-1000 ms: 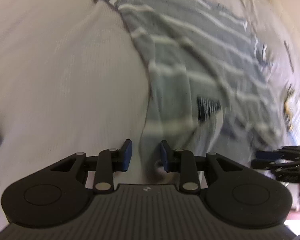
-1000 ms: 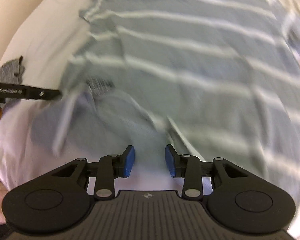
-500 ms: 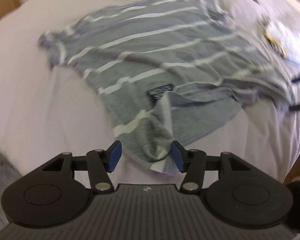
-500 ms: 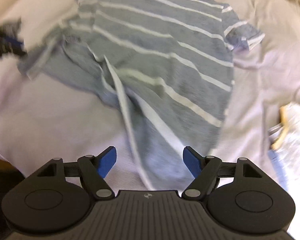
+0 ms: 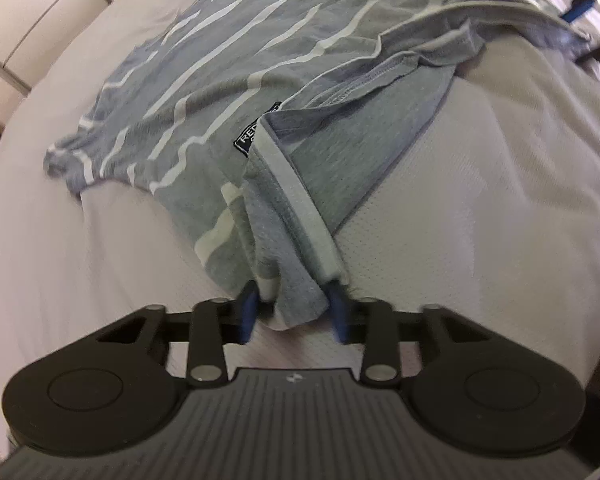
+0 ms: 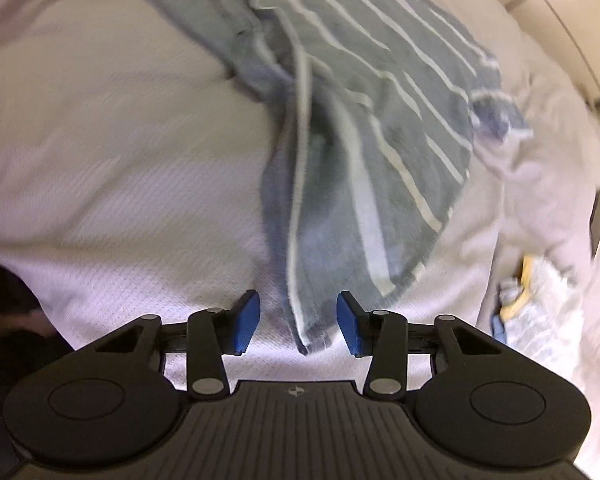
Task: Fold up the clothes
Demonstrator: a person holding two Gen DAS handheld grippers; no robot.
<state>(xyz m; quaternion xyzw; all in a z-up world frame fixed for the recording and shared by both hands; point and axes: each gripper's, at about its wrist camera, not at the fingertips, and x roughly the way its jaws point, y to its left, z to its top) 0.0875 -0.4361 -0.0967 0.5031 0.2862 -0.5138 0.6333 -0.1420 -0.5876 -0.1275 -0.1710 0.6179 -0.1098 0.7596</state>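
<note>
A grey T-shirt with thin white stripes lies rumpled on a white bed. Its near edge is folded back, showing a black neck label and the plain inside. My left gripper is open, and a bunched corner of the shirt sits between its blue pads. In the right wrist view the same shirt stretches away, and its near corner lies between the blue pads of my open right gripper. The right gripper also shows at the top right of the left wrist view.
The white textured bedsheet curves down at its near edge. A pale pile with a yellow piece lies on the bed at the right. A small dark flat object lies farther right. A cream padded headboard stands behind.
Both grippers have swung to the shirt's near edge. The right jaws have narrowed from wide open. The left gripper has come closer, so the shirt corner now sits between its pads.
</note>
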